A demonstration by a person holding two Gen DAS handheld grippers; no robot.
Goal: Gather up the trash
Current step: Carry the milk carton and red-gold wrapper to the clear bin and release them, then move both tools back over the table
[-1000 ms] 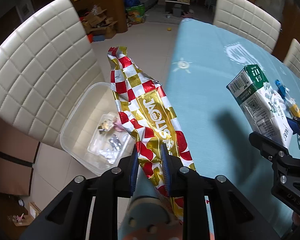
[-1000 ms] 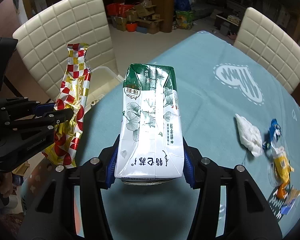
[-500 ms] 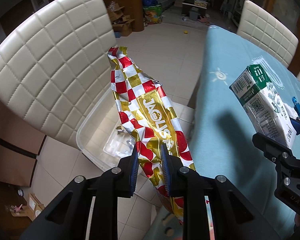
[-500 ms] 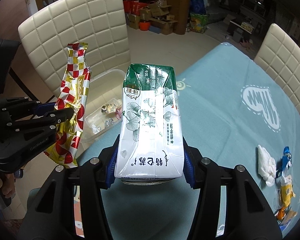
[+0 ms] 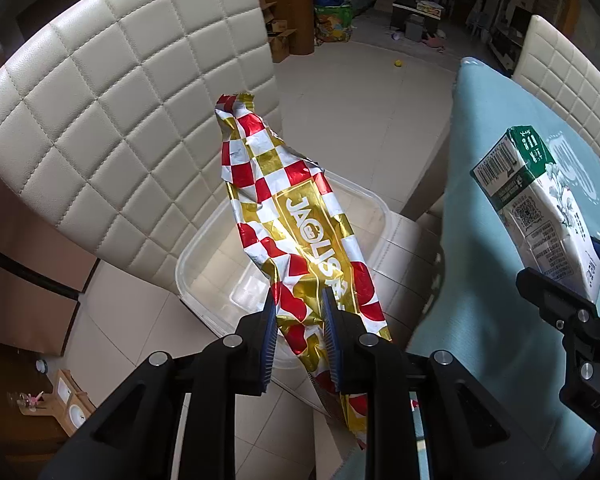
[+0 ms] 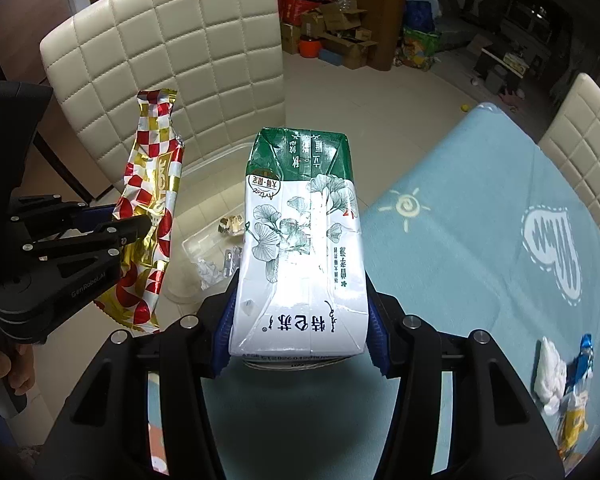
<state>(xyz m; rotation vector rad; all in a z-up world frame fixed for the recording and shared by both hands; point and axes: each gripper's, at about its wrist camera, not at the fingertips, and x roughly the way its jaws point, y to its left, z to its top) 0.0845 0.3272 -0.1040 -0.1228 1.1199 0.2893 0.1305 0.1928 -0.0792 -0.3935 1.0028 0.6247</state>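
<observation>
While the left claw [image 5: 298, 316] clamps its blue pads on the lower part of a red, white and gold checkered snack wrapper [image 5: 296, 224], the wrapper stands up toward twelve o'clock in the left wrist view, crinkled and twisted at its top. Behind and beneath it sits a clear plastic tub [image 5: 204, 268] on the seat of a cream quilted chair [image 5: 112, 112], at about eleven o'clock from the claw — the wrapper hangs over the tub's open mouth, not touching it as far as can be told.

The right claw [image 6: 300, 332] grips a green-and-white carton [image 6: 300, 240] by its two sides, the green end pointing to twelve o'clock. In that view the carton is above the edge of the counter [image 6: 460, 240], which wears a light blue cloth, and the tub with a few scraps inside shows at ten o'clock. At four o'clock, on the counter, lie a crumpled white tissue [image 6: 550, 376] and small blue and yellow wrappers [image 6: 578, 392] — touching one another.
</observation>
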